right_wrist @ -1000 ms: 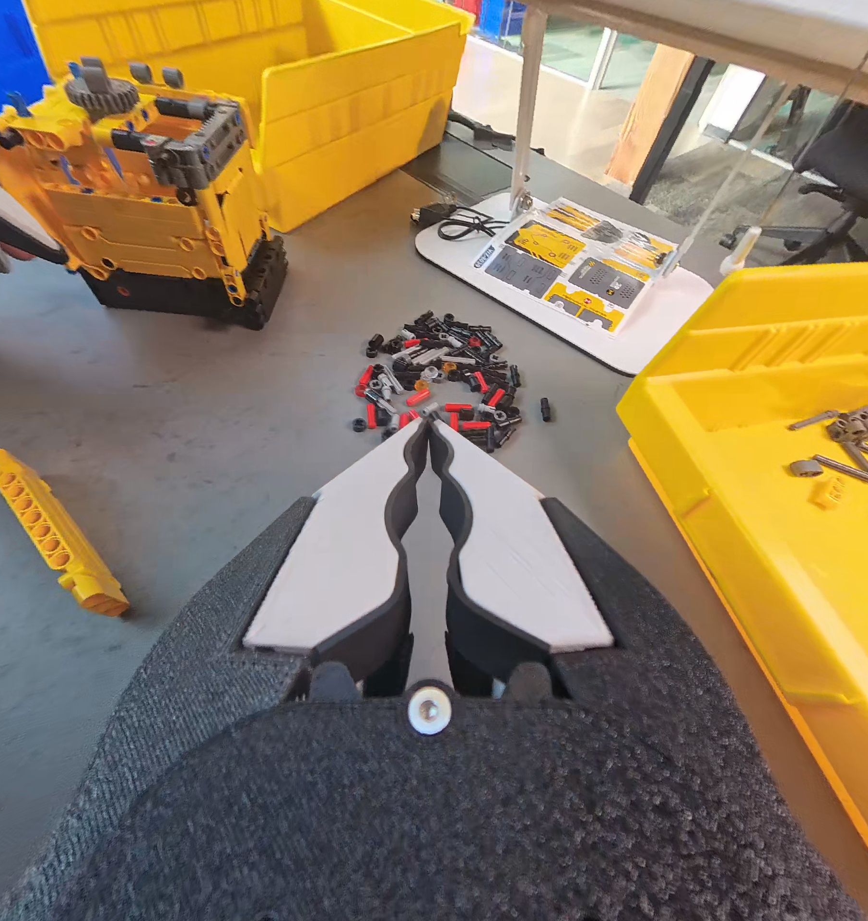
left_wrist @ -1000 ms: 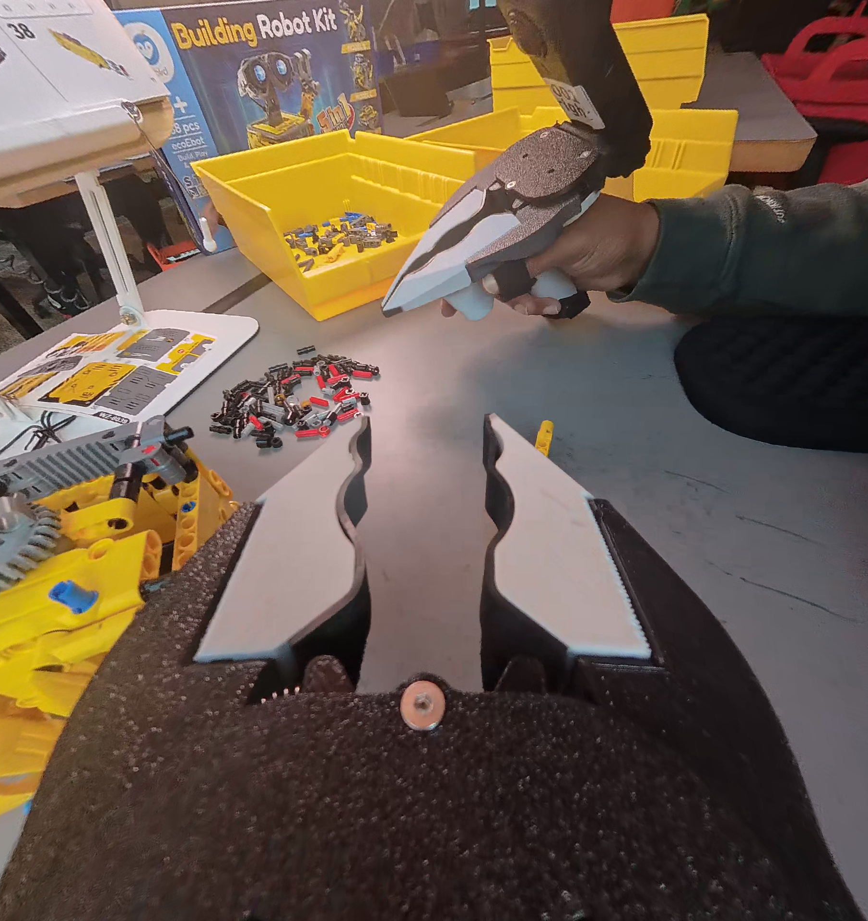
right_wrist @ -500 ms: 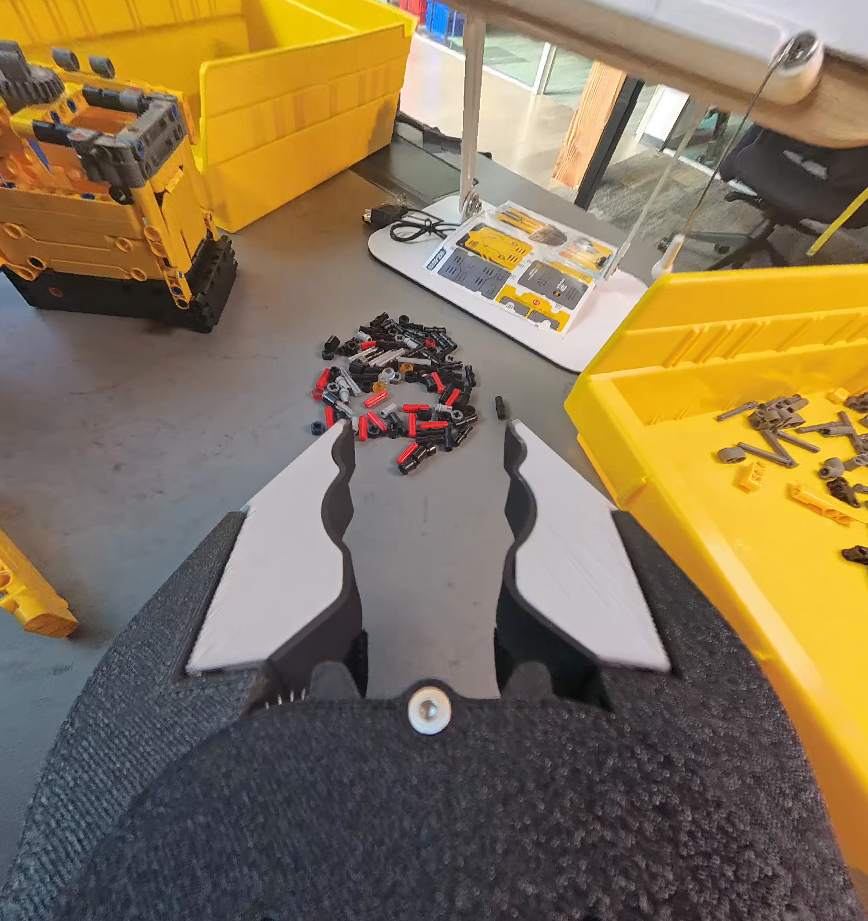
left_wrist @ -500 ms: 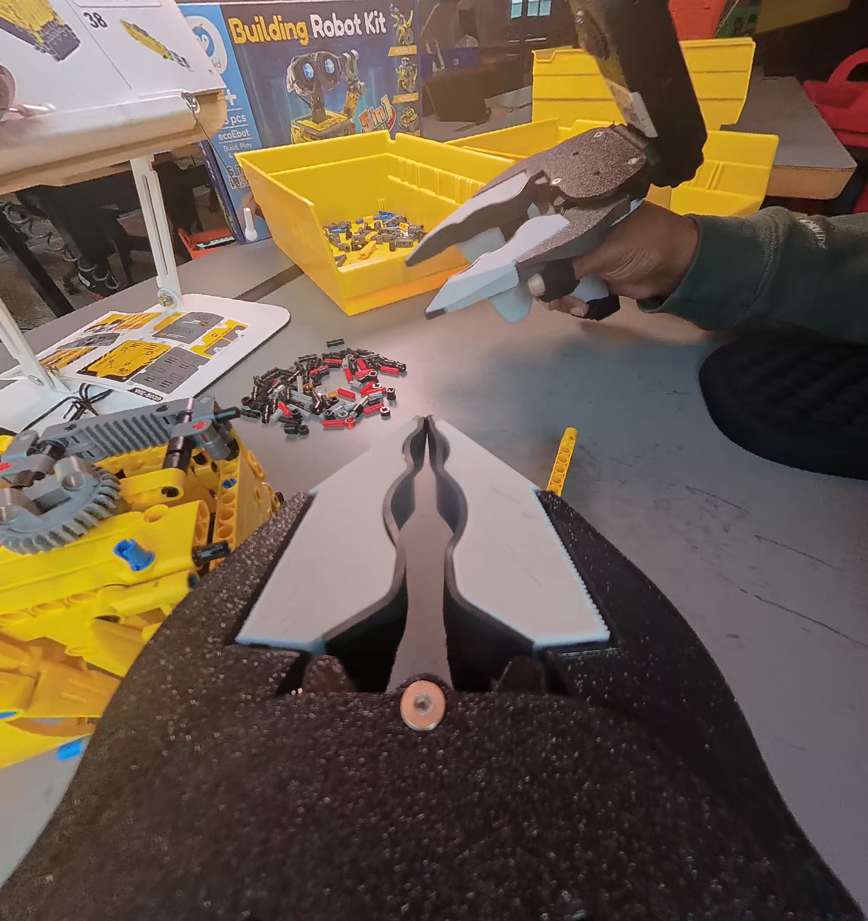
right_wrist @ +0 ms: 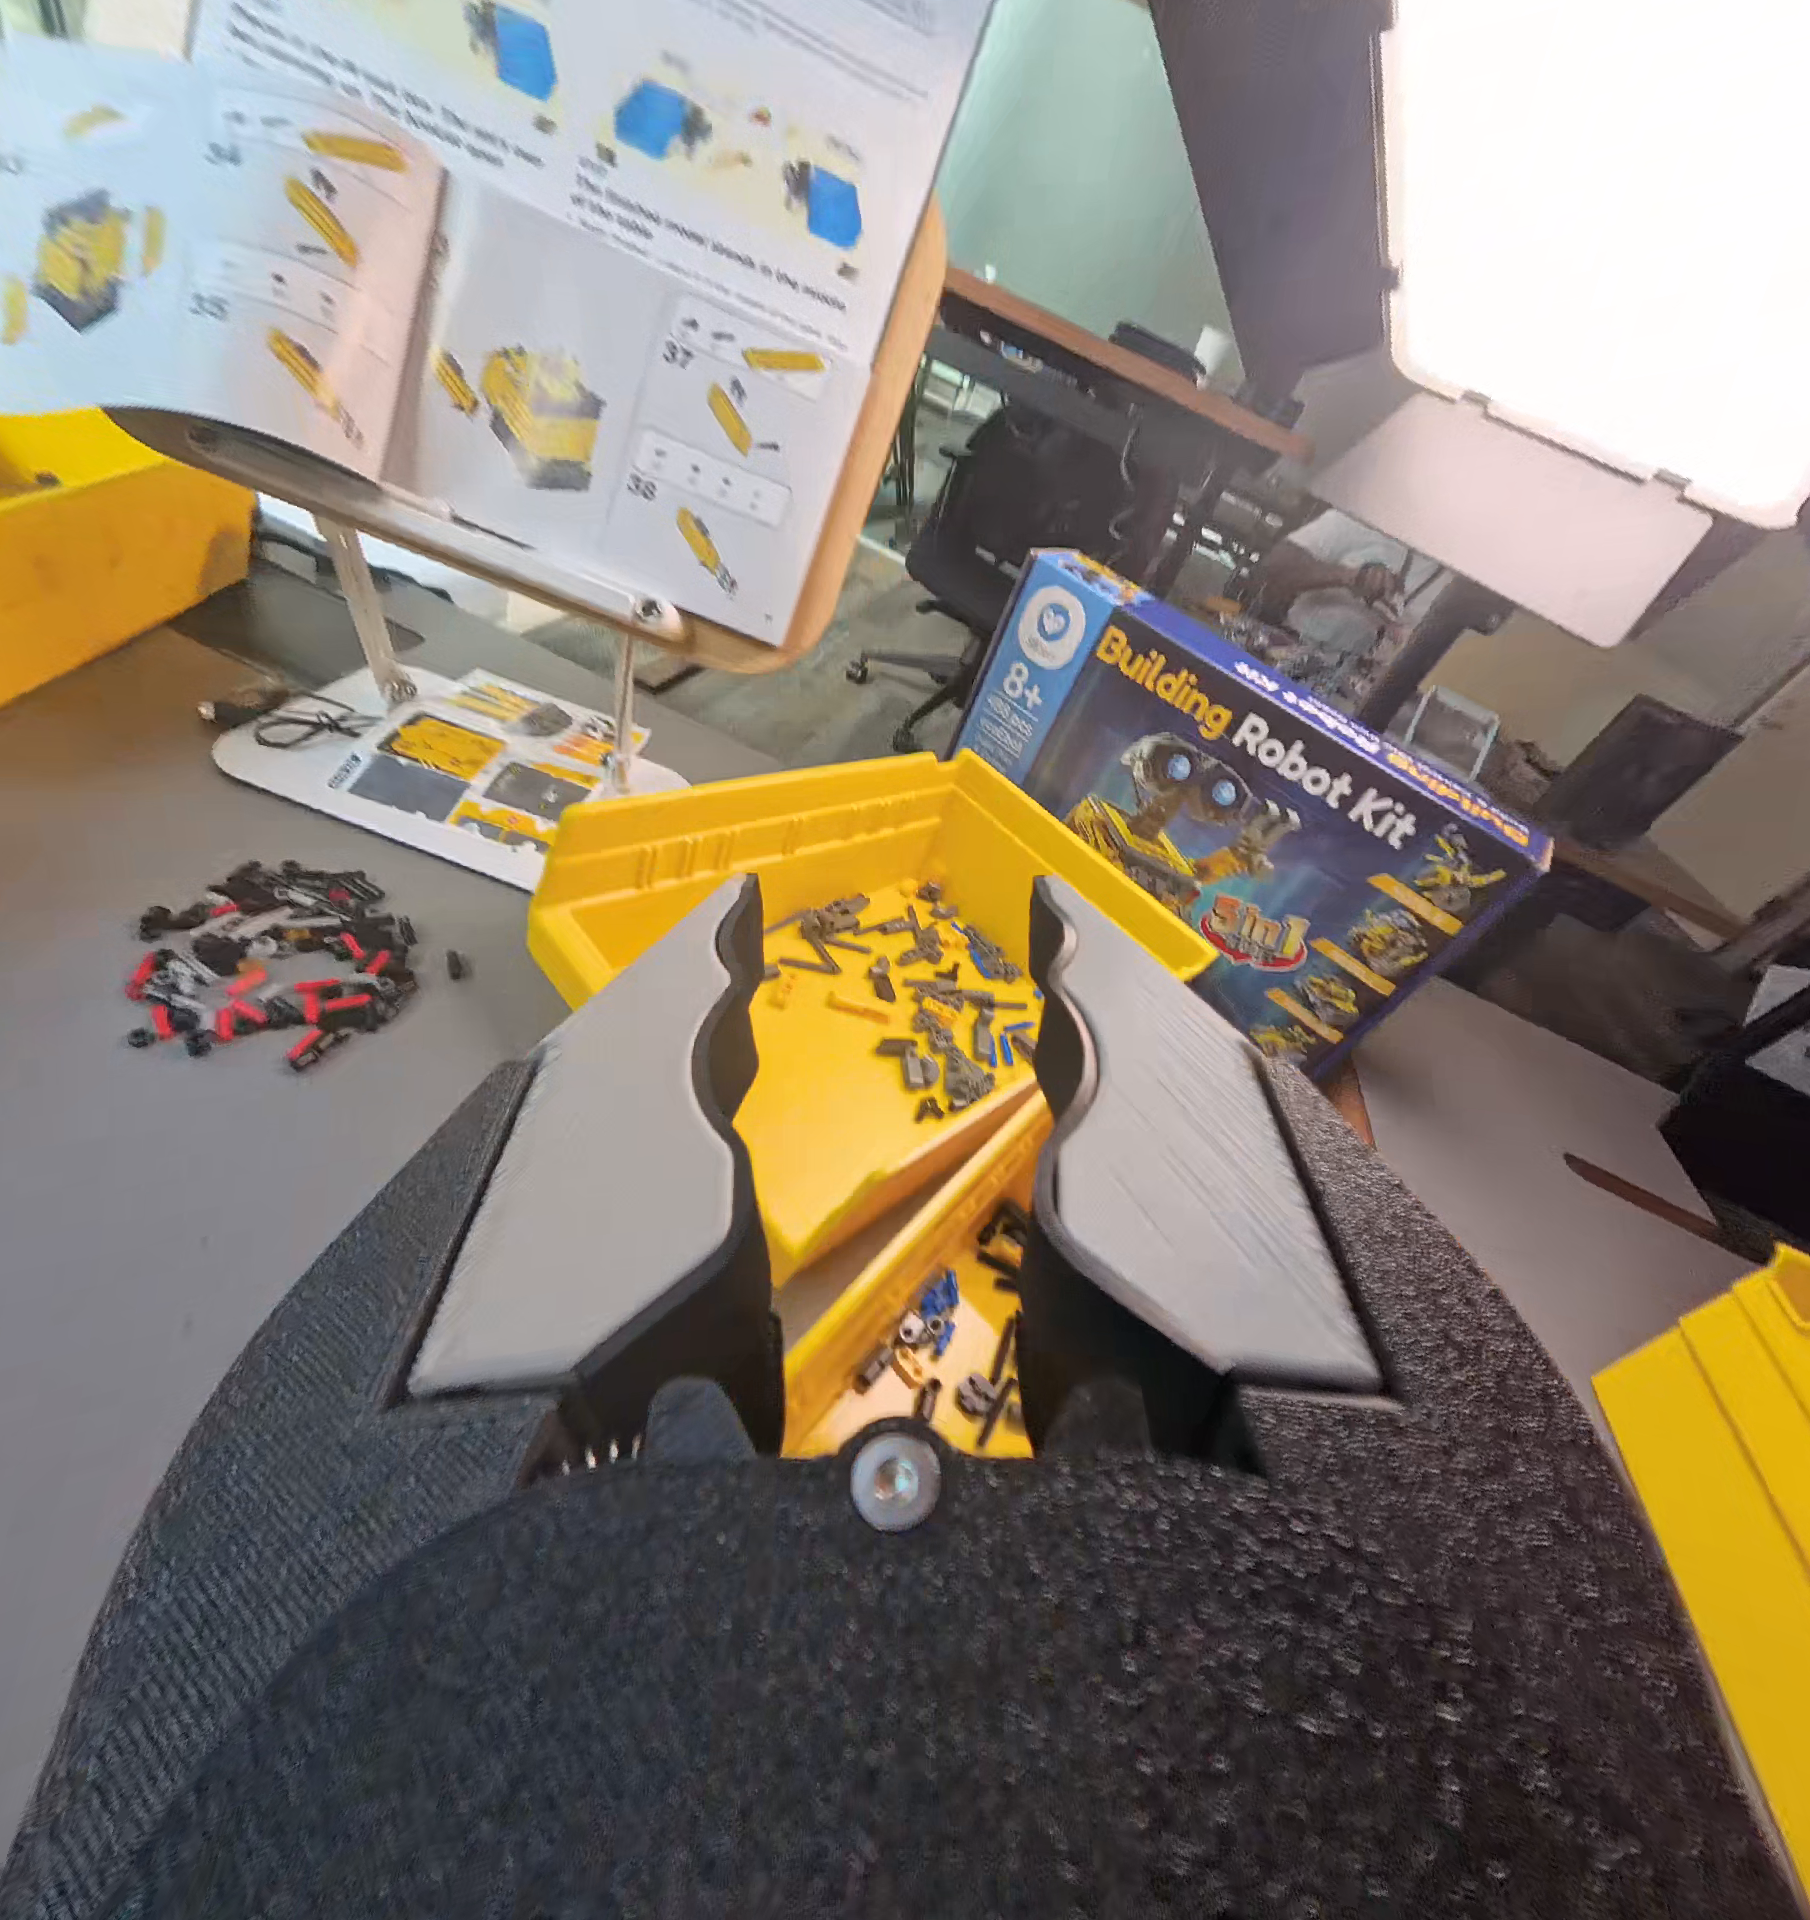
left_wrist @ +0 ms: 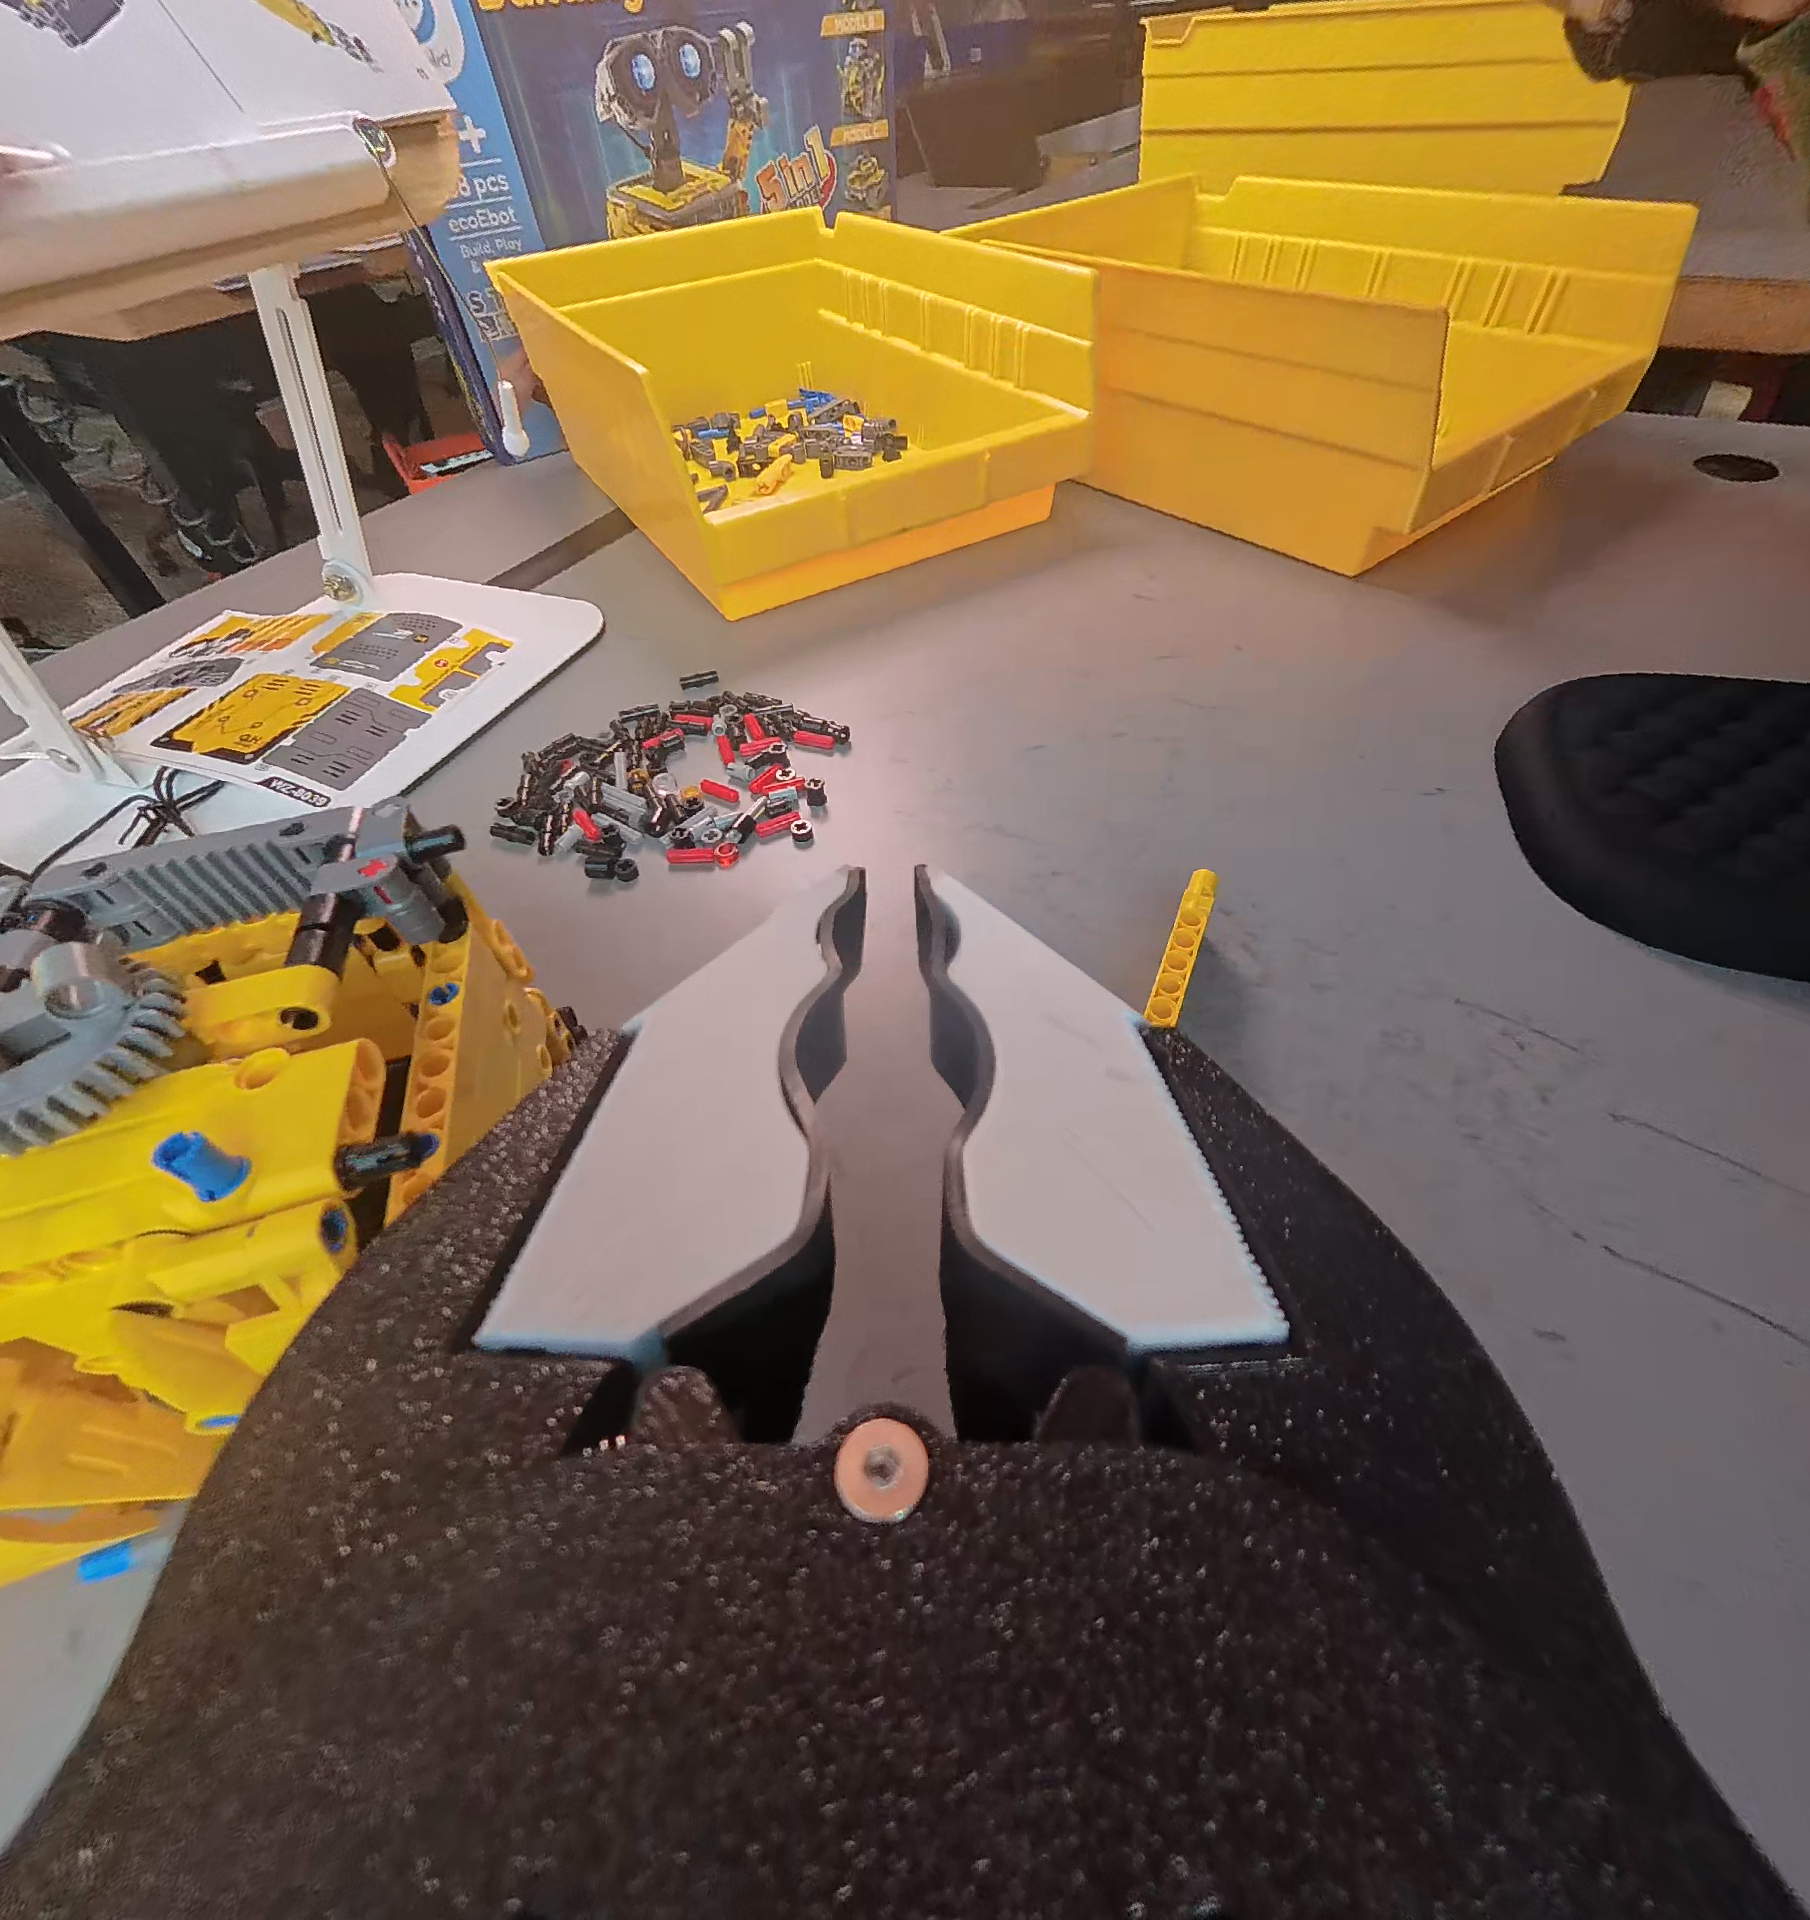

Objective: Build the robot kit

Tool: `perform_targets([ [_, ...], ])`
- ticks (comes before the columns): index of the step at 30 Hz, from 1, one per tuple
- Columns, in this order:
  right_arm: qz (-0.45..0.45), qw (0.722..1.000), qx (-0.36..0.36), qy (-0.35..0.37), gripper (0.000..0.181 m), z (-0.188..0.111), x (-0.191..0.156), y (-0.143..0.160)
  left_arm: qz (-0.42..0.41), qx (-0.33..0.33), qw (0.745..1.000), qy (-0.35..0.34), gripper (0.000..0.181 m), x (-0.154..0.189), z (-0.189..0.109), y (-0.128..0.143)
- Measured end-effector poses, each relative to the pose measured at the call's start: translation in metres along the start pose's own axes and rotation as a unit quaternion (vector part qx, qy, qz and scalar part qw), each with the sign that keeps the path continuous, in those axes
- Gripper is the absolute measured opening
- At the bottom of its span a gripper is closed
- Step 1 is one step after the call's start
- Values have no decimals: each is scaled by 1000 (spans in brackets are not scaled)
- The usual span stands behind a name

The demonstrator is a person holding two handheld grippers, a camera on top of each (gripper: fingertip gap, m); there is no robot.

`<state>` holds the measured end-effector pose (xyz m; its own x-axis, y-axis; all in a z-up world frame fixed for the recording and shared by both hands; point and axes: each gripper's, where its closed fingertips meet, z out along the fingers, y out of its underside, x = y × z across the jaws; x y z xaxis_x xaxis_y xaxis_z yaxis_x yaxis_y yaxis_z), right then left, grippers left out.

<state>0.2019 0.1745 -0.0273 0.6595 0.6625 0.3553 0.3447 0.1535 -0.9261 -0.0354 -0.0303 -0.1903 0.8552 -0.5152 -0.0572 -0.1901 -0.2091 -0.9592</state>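
Two empty: left hand-held gripper (left_wrist: pixel 888 883) nearly closed, right hand-held gripper (right_wrist: pixel 890 902) spread above yellow bin (right_wrist: pixel 859 1081).

I can see print on three things, though I won't repeat it: the blue kit box (right_wrist: pixel 1265 821) behind the yellow bin (right_wrist: pixel 735 831), the open instruction booklet (right_wrist: pixel 465 260) raised left of the bin, and the sticker sheet (left_wrist: pixel 298 707) lying left of it.

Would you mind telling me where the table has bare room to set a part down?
Bare table lies between the pile of small pins, the yellow bins and the black pad. It is crowded on the left, around the yellow model and the stand base.
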Motion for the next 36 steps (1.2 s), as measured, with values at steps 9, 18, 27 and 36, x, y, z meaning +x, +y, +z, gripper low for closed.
perform_targets([
  [9,45,956,-278,-84,30,-3,64,147,18,-17,1000,-6,11,4,4,4],
  [18,17,886,-426,-180,27,-15,49,225,24,-34,999,-16,11,3,8,9],
  [27,-115,831,-498,-219,0,-23,53,254,50,-82,995,-28,12,5,18,22],
  [36,-177,788,-493,-323,8,-27,49,249,57,-84,994,-44,12,2,18,23],
])
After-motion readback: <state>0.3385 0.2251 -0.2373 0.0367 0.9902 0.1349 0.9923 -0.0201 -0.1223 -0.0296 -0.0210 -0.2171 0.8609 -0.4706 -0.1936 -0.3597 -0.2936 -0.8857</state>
